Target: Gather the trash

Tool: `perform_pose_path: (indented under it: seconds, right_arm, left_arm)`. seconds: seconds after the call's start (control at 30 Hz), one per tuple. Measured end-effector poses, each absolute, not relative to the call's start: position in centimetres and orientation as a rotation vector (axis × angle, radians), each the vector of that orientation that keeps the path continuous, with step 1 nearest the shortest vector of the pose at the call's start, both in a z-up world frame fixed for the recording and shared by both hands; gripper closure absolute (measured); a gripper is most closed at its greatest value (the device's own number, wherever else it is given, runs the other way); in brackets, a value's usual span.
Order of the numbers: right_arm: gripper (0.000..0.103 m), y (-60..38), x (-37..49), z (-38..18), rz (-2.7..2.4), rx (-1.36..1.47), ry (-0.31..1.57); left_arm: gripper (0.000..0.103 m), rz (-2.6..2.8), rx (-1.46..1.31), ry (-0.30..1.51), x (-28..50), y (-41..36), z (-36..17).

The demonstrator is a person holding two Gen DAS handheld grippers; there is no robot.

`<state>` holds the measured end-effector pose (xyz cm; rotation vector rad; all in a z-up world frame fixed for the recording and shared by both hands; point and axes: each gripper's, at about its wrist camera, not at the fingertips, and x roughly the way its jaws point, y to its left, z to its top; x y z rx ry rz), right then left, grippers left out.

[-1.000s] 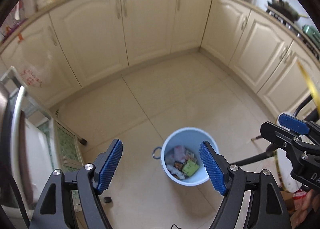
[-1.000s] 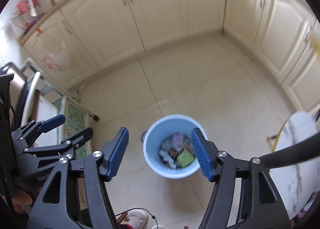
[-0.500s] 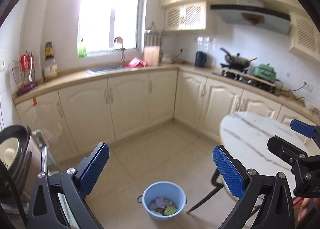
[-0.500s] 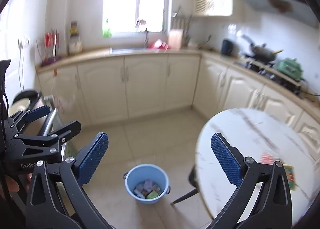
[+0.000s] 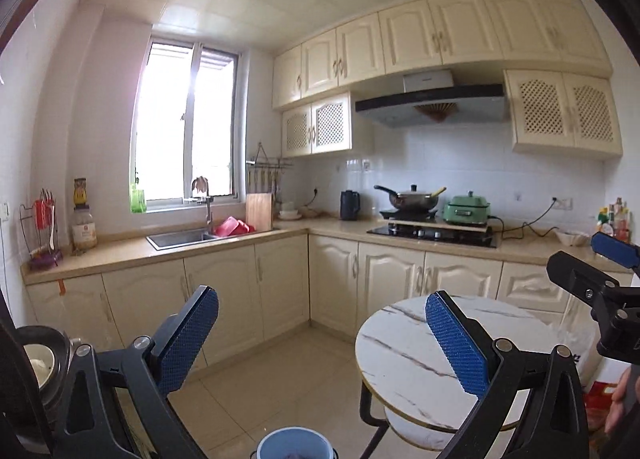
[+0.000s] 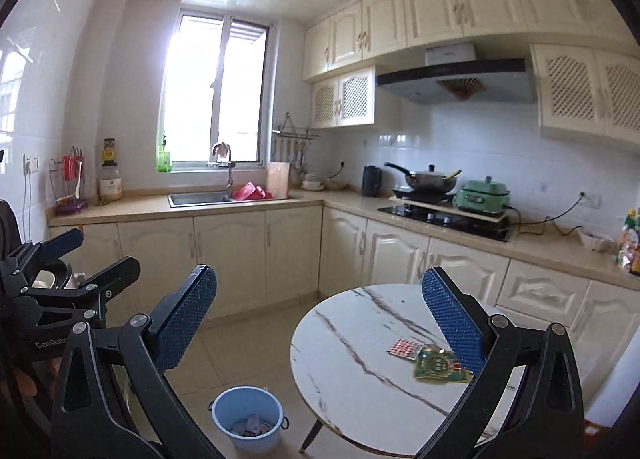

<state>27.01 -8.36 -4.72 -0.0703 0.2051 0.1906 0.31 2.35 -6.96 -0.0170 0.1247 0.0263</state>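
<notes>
Left tongs (image 5: 320,339): blue-padded jaws spread wide, nothing between them. Right tongs (image 6: 320,323): same, wide and empty. Both point roughly level across the kitchen.

Round white marble-patterned bench (image 6: 360,371): 2 pieces of trash lie near its right side, touching or overlapping at 1 corner.
- flat red-and-white dotted wrapper (image 6: 405,348), print too small to read.
- green-and-gold foil packet (image 6: 438,366), its right edge hidden behind the right tongs' right jaw.

In the left wrist view the bench top shows bare; the part where the trash lies is covered by the left tongs' right jaw.

Light blue round plastic bucket (image 6: 247,419) stands on the tiled floor, just left of the bench. Crumpled wrappers lie inside; individual pieces hard to make out. In the left wrist view only its rim shows, cut off by the bottom edge.

A person's fingertips (image 5: 618,403) show at the right edge, mostly cut off. Right tongs appear there too, only partly in frame.
</notes>
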Motion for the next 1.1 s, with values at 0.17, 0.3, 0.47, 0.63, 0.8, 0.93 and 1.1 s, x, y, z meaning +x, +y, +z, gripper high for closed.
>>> perform_pose_path:
  seconds: [0.17, 0.3, 0.47, 0.63, 0.8, 0.93, 1.1]
  right_arm:
    - [0.000, -10.8, 24.4, -3.0, 0.129, -0.056, 0.154]
    - [0.000, -12.5, 23.2, -2.4, 0.091, -0.045, 0.131]
    - [0.000, -14.0, 22.3, -2.3, 0.054, -0.026, 0.118]
    - [0.000, -15.4, 23.0, -2.8, 0.029, -0.013, 0.138]
    - [0.000, -17.4, 25.1, -4.7, -0.005, 0.008, 0.198]
    - [0.000, -19.4, 27.7, -7.5, -0.044, 0.029, 0.284]
    - [0.000, -21.9, 31.9, -12.5, -0.080, 0.032, 0.428]
  left_arm:
    - [0.001, 0.011, -0.021, 0.065, -3.7, 1.6, -9.8]
    - [0.001, -0.002, -0.019, 0.048, -5.8, 1.4, -11.1]
    - [0.001, -0.011, -0.011, 0.054, -6.5, 1.3, -12.2]
    - [0.001, -0.010, -0.002, 0.086, -3.0, 1.2, -11.3]
    - [0.001, -0.016, 0.000, 0.160, 0.8, 0.8, -11.3]
    - [0.001, -0.020, 0.003, 0.240, 5.2, 0.0, -11.2]
    - [0.001, -0.026, 0.030, 0.347, 10.5, -1.4, -11.7]
